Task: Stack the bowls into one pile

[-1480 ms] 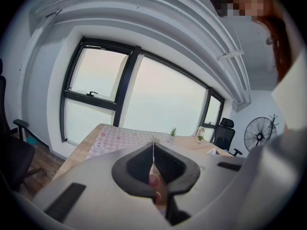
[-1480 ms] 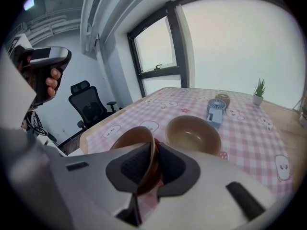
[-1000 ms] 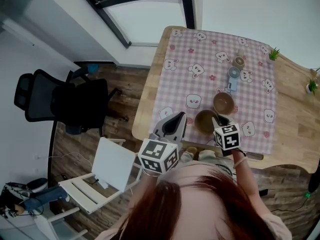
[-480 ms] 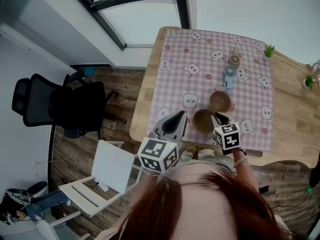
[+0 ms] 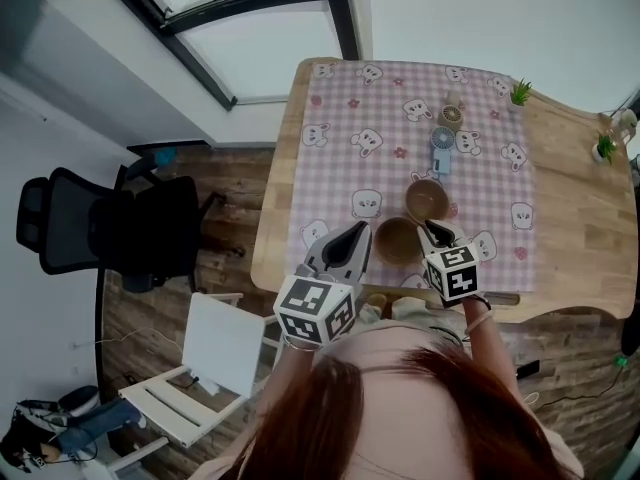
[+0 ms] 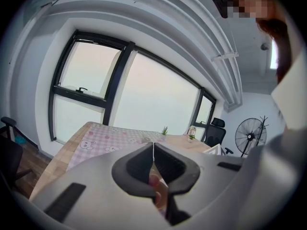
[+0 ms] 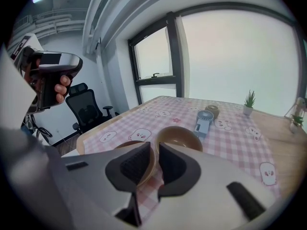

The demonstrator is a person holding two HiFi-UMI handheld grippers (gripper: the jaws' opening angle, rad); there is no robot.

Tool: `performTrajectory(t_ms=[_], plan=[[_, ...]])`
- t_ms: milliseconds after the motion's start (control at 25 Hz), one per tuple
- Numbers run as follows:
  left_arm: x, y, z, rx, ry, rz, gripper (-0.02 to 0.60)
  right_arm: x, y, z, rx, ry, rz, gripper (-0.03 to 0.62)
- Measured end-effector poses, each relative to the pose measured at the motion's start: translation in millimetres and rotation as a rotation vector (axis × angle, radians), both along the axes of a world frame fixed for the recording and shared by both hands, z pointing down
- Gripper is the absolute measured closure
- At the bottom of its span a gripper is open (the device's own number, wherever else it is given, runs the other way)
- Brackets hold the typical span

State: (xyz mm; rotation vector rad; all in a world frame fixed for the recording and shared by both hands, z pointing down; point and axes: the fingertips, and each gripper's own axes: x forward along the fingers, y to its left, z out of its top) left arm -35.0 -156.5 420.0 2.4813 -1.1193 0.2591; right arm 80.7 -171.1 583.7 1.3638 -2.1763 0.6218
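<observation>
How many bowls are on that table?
2. The near bowl is at the checked cloth's front edge; the far bowl stands just beyond it, near the small fan. None looks hidden.

A wooden desk (image 5: 575,208) carries a pink checked cloth (image 5: 350,168) printed with bunnies; on the cloth, towards its front edge, are the nearer bowl (image 5: 396,240) and, just beyond it, the farther bowl (image 5: 426,199); behind them lies a blue hand fan (image 5: 442,148); a small potted plant (image 5: 603,148) stands on bare wood at the right.
</observation>
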Motion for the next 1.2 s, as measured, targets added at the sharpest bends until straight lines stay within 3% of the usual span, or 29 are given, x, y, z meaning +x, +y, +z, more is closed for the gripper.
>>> performTrajectory(t_ms=[600, 1200], plan=[[26.2, -3.6, 3.8, -0.015, 0.003, 0.047, 0.569, 36.9, -3.3, -2.9, -0.001, 0.027, 0.057, 0.542], [41.2, -7.2, 8.7, -0.022, 0.003, 0.013, 0.571, 68.6, -13.8, 7.2, -0.018, 0.04, 0.076, 0.542]])
